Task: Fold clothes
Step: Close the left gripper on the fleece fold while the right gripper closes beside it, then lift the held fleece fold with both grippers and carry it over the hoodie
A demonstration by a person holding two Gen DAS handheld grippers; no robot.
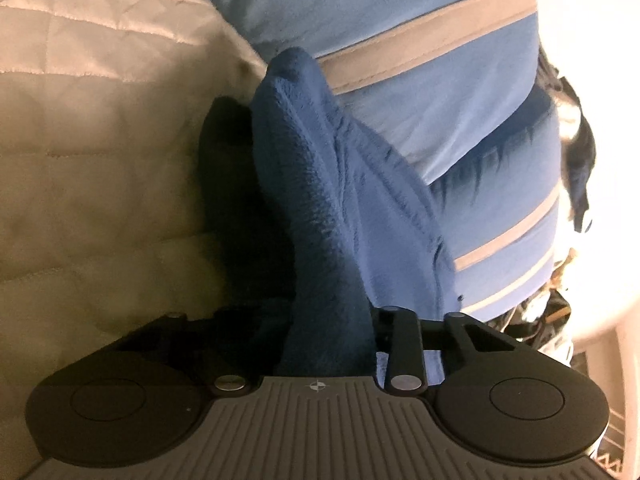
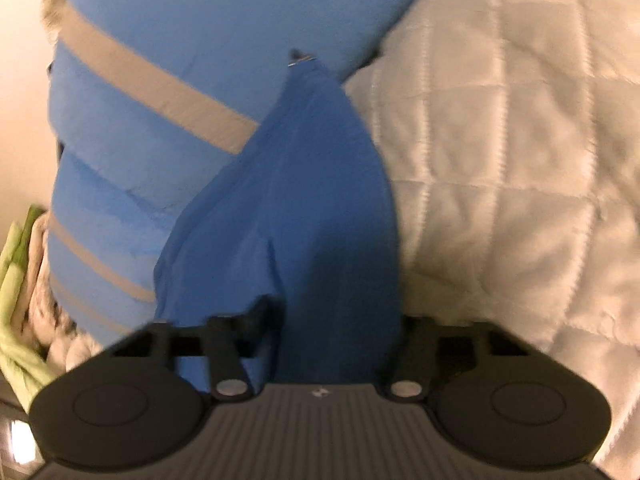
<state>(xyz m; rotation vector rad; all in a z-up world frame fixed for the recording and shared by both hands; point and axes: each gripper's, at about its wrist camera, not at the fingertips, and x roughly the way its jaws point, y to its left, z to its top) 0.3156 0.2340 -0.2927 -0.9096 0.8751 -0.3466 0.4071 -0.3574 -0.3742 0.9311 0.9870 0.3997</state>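
Note:
A blue garment (image 1: 400, 20) with grey stripes lies spread on the quilted bedspread. In the left wrist view its fleecy dark blue edge (image 1: 320, 184) rises in a bunched fold between the jaws of my left gripper (image 1: 276, 96), which is shut on it. One black finger (image 1: 224, 128) shows left of the fold; the other is hidden by cloth. In the right wrist view the same blue garment (image 2: 160, 40) has a smooth fold (image 2: 312, 200) pinched up in my right gripper (image 2: 312, 96). Cloth drapes over both of its fingers. A small zipper pull (image 2: 300, 58) sits at the fold's tip.
The beige quilted bedspread (image 1: 88, 120) (image 2: 520, 140) stretches out on the outer side of each gripper. Green and white laundry (image 2: 20, 280) is heaped at the left edge of the right wrist view. Dark patterned clothing (image 1: 576, 140) lies beyond the garment in the left wrist view.

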